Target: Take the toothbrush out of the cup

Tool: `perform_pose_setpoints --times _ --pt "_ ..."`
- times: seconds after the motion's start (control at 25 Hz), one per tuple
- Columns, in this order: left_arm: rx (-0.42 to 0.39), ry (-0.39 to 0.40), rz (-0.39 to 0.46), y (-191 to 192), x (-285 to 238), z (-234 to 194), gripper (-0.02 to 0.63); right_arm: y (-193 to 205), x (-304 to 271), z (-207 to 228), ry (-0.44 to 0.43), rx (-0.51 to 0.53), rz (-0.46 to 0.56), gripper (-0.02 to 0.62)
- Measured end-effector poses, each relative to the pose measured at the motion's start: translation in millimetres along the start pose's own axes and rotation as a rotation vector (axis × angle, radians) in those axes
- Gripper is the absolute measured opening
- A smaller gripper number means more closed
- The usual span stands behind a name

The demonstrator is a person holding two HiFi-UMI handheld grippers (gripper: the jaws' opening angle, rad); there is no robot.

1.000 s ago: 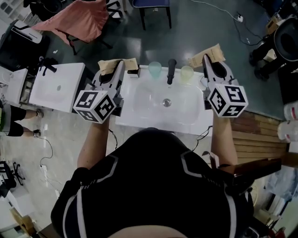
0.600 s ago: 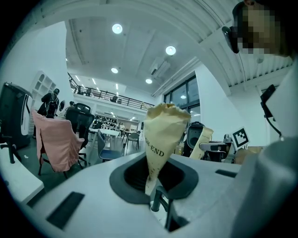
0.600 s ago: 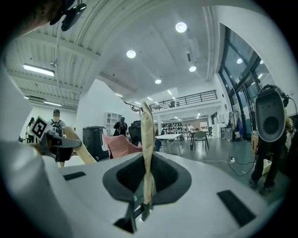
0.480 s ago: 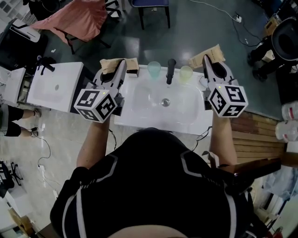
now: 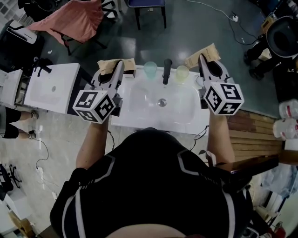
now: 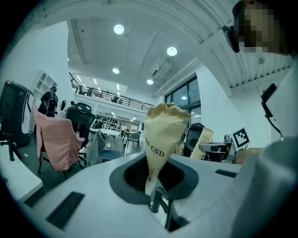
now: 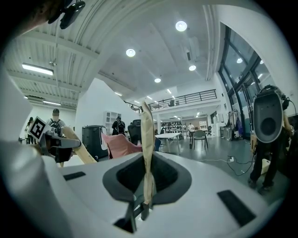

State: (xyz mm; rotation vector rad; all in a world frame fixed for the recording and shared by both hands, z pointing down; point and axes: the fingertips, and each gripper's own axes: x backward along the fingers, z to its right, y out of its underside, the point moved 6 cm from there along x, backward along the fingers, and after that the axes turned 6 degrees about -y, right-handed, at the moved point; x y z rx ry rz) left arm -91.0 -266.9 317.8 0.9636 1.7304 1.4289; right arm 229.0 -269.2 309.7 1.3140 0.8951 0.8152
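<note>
I stand over a white sink (image 5: 139, 111). At its back rim stand a pale teal cup (image 5: 150, 69) and a yellow-green cup (image 5: 182, 73), on either side of a black tap (image 5: 166, 69). No toothbrush can be made out in either cup. My left gripper (image 5: 120, 66) is shut on a tan paper packet (image 5: 108, 65), seen upright with print in the left gripper view (image 6: 163, 135). My right gripper (image 5: 201, 58) is shut on another tan paper packet (image 5: 205, 52), seen edge-on in the right gripper view (image 7: 148, 153). Both grippers point level beside the sink's back corners.
A second white basin (image 5: 51, 88) stands to the left. A pink cloth (image 5: 74, 21) hangs over a chair beyond the sink, and another chair (image 5: 146, 7) is near it. Wooden slats (image 5: 253, 135) lie to the right. A small dark box (image 5: 131, 73) sits by the teal cup.
Only the head view has shifted a little, so the sink sits slightly higher and further left in the picture. Both grippers keep their places and their hold.
</note>
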Motion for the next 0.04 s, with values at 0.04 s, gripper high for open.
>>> perform_pose_setpoints --times 0.04 --pt "0.001 0.000 0.001 0.0 -1.3 0.7 0.032 -0.5 -0.2 1.3 0.002 -0.001 -0.001 0.035"
